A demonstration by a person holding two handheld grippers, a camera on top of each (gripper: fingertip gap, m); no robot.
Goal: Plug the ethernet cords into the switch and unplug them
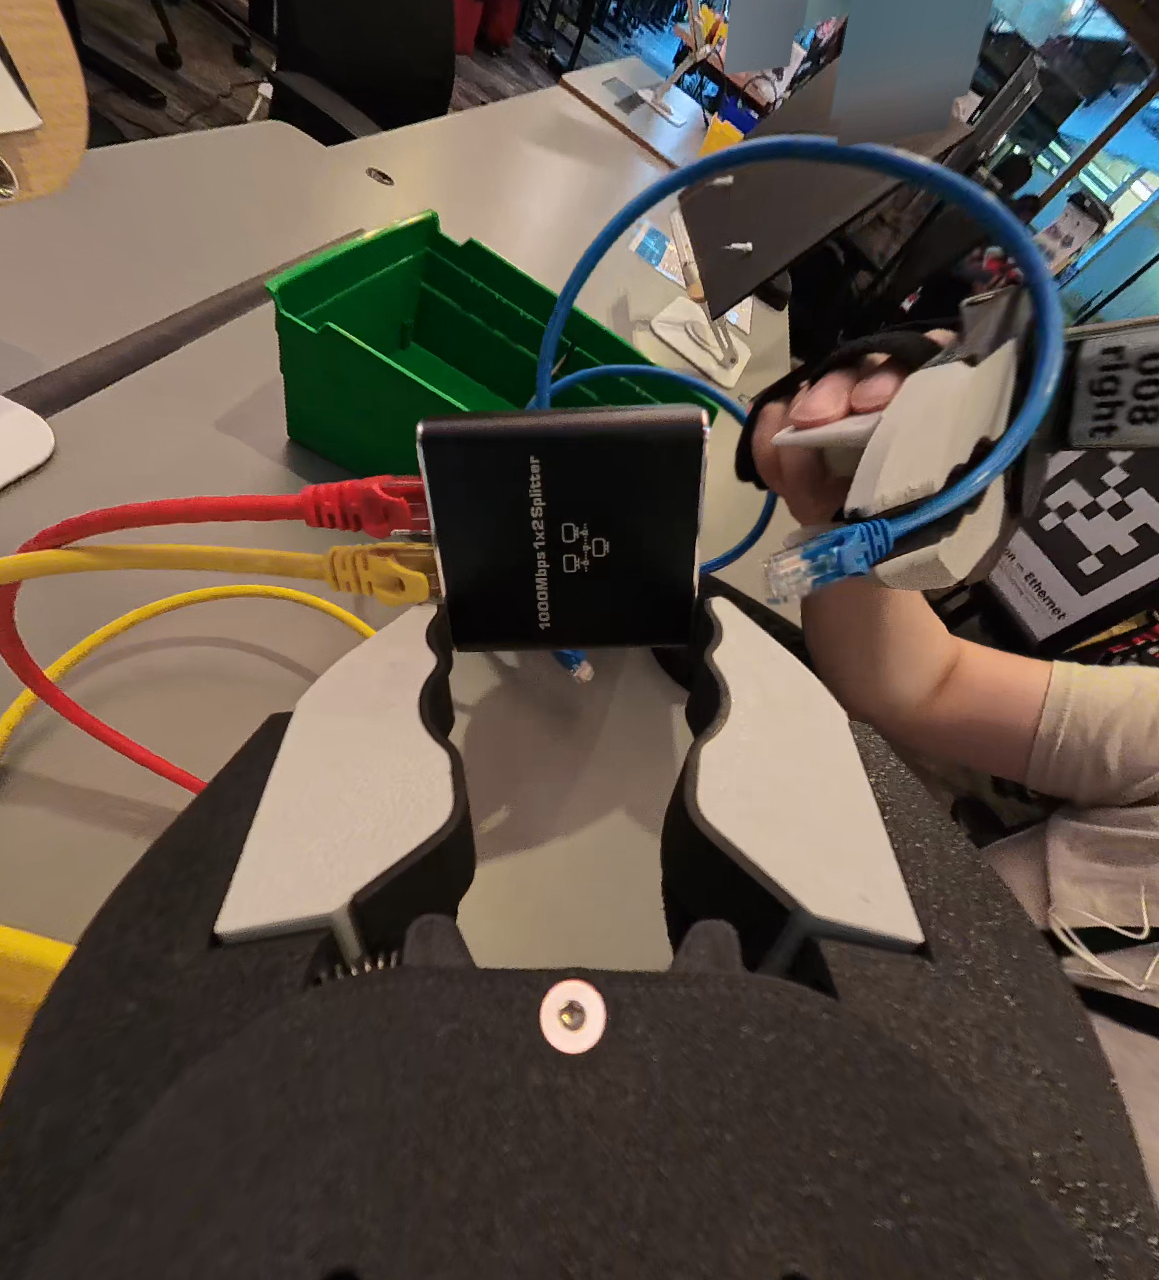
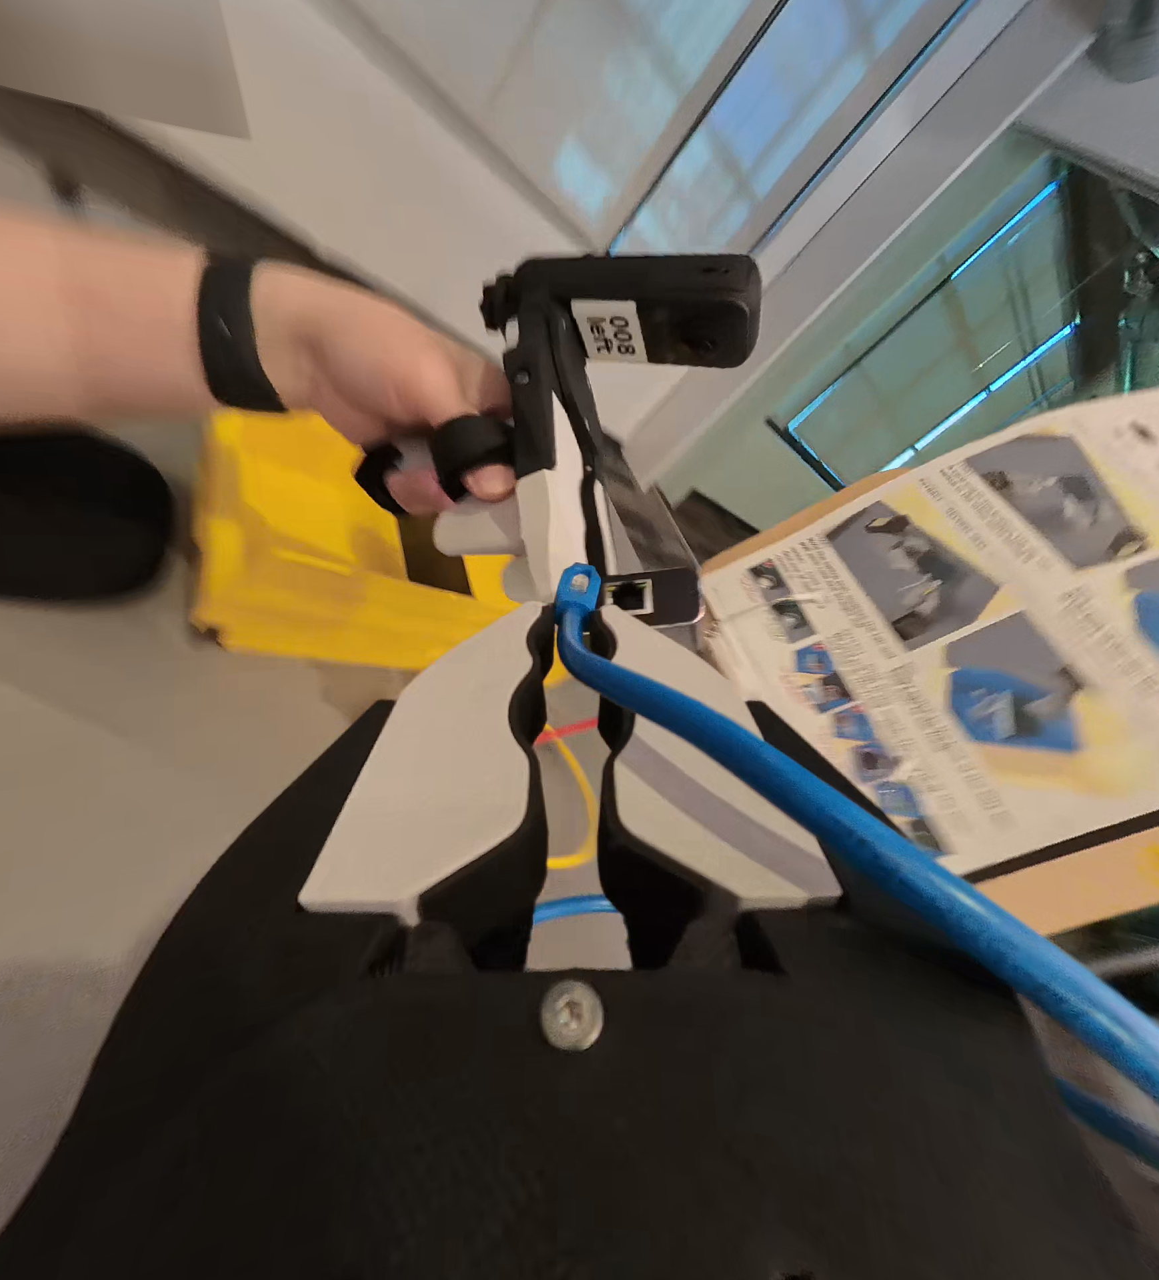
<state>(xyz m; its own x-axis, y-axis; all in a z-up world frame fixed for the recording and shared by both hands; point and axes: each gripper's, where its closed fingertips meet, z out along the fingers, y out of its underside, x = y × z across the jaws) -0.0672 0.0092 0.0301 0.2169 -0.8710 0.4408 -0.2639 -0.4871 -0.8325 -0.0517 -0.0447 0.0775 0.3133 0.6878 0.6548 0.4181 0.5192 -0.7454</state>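
Note:
My left gripper is shut on the black switch and holds it above the grey table. A red cord and a yellow cord are plugged into the switch's left side. My right gripper is shut on the blue cord just behind its plug. In the left wrist view the right gripper holds the blue plug a short way off the switch's right side. The right wrist view shows the switch's empty port just right of the plug.
A green bin stands on the table behind the switch. A yellow bin is at the left. A cardboard box with printed pictures is at the right. The blue cord's other end hangs under the switch.

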